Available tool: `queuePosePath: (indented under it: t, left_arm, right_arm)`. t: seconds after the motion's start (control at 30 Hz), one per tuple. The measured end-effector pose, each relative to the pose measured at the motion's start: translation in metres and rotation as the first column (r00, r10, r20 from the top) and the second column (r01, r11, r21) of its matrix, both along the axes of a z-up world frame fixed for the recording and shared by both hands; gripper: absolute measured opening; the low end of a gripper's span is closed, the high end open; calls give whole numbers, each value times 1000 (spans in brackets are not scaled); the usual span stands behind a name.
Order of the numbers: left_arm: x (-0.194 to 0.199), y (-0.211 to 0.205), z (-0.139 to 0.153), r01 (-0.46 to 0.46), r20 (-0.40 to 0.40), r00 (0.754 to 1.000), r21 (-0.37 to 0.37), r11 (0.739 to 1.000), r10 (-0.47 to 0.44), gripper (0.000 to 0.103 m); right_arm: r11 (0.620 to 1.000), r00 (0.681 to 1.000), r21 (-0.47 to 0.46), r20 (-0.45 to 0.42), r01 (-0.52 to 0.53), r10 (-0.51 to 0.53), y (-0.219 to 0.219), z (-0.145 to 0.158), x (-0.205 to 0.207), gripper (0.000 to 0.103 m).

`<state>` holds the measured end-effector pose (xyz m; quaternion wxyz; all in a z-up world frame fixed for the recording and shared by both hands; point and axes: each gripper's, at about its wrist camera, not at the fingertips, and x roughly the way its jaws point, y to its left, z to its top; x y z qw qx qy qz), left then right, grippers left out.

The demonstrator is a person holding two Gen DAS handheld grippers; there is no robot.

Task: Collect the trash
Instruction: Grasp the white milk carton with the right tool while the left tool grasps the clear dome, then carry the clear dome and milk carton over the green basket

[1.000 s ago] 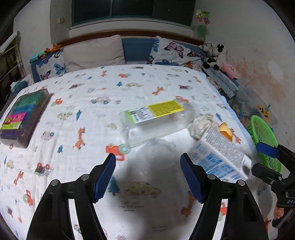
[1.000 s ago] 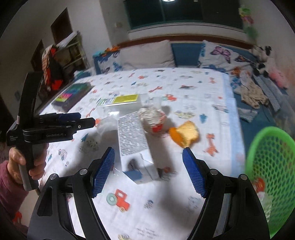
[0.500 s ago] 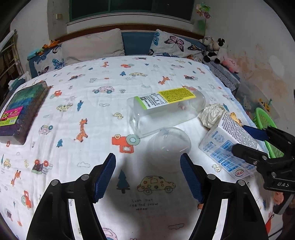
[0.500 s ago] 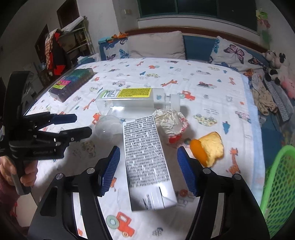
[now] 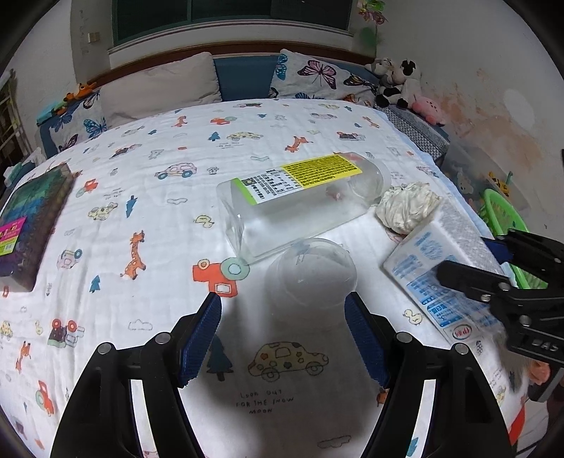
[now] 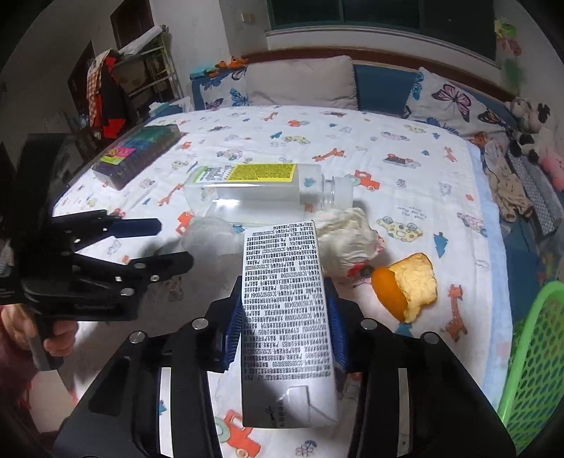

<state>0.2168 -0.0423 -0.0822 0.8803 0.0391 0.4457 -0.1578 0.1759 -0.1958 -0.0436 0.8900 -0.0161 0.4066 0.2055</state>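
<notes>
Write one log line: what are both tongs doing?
right tongs: just closed on milk carton | left tongs: open before clear plastic cup | green basket: waiting

I get dim indoor light from overhead on both feeds; the window (image 5: 229, 14) behind the bed is dark. The left hand-held gripper (image 5: 282, 331) throws a soft grey shadow across the bedsheet (image 5: 148, 148). A small glare streak sits on the clear bottle (image 6: 253, 197). Both fisheye views bow hard and vignette to black at the corners, and fine print stays slightly soft.
</notes>
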Motion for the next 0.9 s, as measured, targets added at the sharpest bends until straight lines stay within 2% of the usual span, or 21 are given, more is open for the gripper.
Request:
queuePosePath:
  t: [0.2, 0.63, 0.73, 0.8, 0.9]
  left_arm:
    - [1, -8, -1, 24, 3, 1000, -4, 1000, -24, 74]
    - [8, -24, -5, 57, 17, 998, 3, 998, -57, 74]
    - [9, -28, -10, 63, 14, 998, 11, 998, -63, 71]
    - [10, -30, -12, 66, 11, 998, 15, 998, -67, 62]
    - [9, -31, -13, 65, 12, 998, 12, 998, -65, 55]
  right_arm:
    - [1000, 1000, 28, 17, 0, -1, -6, 12, -14, 42]
    - [997, 997, 71, 56, 42, -46, -27, 34, -52, 42]
    - [995, 995, 74, 63, 68, -73, -36, 36, -60, 42]
    - [993, 993, 77, 67, 95, -100, -45, 37, -65, 42]
    - [988, 988, 83, 69, 131, -136, -59, 40, -71, 42]
